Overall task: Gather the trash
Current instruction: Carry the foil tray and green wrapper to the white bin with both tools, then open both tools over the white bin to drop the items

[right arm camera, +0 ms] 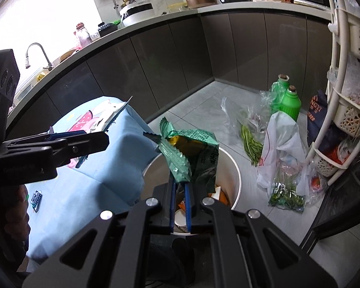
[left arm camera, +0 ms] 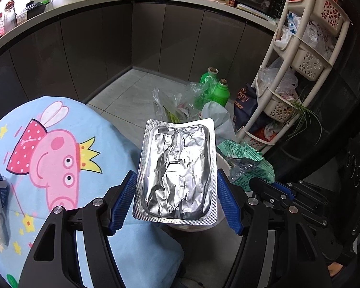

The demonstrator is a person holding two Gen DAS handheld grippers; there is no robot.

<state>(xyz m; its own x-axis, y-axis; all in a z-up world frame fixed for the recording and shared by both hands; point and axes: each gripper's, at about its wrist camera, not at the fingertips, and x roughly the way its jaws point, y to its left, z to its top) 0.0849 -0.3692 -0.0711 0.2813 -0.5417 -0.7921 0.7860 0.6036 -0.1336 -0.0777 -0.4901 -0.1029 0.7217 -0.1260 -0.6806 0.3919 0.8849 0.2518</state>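
Observation:
My left gripper [left arm camera: 176,180] is shut on a crumpled silver foil pack [left arm camera: 177,168], its blue pads pressing both long edges. The pack hangs beyond the table's edge, over the white bin [left arm camera: 224,165], which it mostly hides. In the right wrist view this pack [right arm camera: 117,112] shows edge-on in the left gripper [right arm camera: 103,140]. My right gripper [right arm camera: 180,187] is shut on a green snack wrapper [right arm camera: 194,153], held above the open white bin [right arm camera: 236,180], which has scraps and a paper cup inside. The left wrist view shows that wrapper [left arm camera: 247,160] and the right gripper [left arm camera: 260,183] at the right.
A table under a blue cartoon cloth [left arm camera: 60,144] stands left of the bin, with a small packet [right arm camera: 37,200] on it. On the floor beyond are two green bottles [right arm camera: 290,103], plastic bags with greens [right arm camera: 280,148] and a white basket rack [left arm camera: 300,55]. Dark cabinets run behind.

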